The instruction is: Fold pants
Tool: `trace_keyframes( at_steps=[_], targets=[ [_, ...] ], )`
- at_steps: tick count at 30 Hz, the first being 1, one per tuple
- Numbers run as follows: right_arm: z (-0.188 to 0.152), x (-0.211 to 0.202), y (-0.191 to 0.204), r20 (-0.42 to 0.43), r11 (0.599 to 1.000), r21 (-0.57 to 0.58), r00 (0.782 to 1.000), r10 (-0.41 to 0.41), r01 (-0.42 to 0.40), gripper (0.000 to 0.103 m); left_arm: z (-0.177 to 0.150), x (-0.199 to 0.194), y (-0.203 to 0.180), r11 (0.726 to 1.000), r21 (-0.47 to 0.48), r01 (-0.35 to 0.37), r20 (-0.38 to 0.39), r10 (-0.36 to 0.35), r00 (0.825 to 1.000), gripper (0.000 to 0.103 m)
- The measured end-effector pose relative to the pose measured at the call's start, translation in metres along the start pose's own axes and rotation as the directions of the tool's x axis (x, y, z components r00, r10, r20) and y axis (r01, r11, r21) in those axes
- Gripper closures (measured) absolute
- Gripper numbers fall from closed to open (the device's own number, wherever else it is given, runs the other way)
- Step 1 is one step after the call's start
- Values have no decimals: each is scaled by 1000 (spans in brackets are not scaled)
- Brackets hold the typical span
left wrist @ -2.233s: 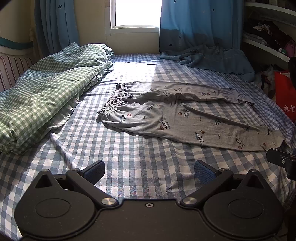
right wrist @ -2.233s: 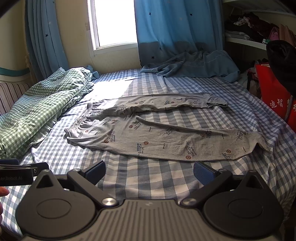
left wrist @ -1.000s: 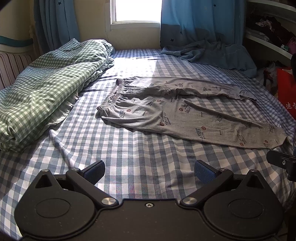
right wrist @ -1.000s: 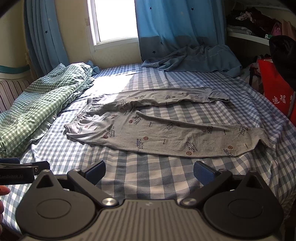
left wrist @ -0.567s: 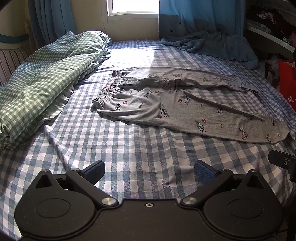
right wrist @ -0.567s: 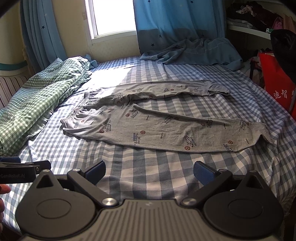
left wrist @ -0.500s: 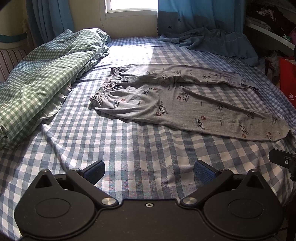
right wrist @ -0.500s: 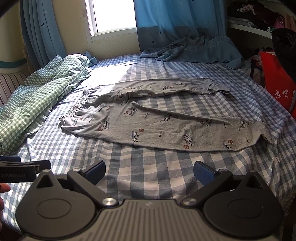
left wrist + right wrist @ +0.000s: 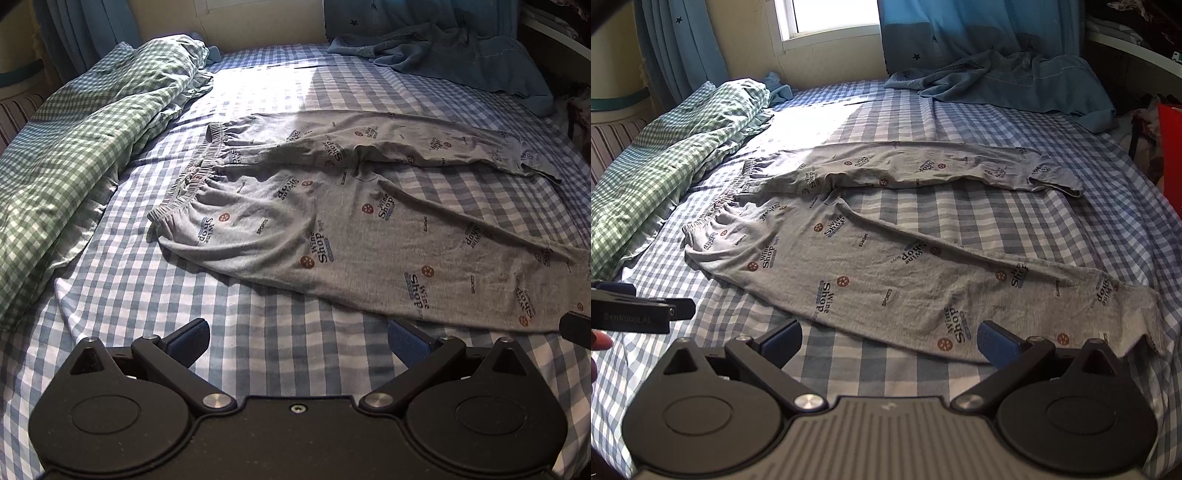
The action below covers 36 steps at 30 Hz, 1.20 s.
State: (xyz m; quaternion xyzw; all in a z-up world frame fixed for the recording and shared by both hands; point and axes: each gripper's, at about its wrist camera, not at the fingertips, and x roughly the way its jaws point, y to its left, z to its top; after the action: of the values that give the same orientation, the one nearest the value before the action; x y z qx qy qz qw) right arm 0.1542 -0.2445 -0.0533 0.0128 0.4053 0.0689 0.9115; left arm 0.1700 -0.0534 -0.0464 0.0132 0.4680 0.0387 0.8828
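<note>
Right wrist view — grey pants [image 9: 886, 266] flat, both tongs [image 9: 888, 338] [image 9: 297, 338] spread, empty.

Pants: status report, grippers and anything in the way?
Left gripper open, empty. Right gripper open, empty, over near leg. Pants flat on bed, legs splayed, unfolded. Duvet beside waistband, not overlapping.

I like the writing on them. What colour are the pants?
Grey pants, dotted with small brown-red circles; clearest in the right wrist view.
</note>
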Motion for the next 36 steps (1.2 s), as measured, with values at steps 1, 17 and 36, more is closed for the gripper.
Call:
trace_keyframes(
  at_steps=[1,17,36],
  targets=[
    [9,6,-5,2,1000,-7,1000,14,-14,0,11,5,-1,1000,-5,-1,2,1,1000,1],
    [196,177,-88,23,981,-174,996,87,-82,0,263,149,79,969,225,-101,156,66,986,1],
    [332,418,-46,-216,813,-425,917,337,-399,8,345,361,122,829,556,54,-23,-50,998,11]
  ],
)
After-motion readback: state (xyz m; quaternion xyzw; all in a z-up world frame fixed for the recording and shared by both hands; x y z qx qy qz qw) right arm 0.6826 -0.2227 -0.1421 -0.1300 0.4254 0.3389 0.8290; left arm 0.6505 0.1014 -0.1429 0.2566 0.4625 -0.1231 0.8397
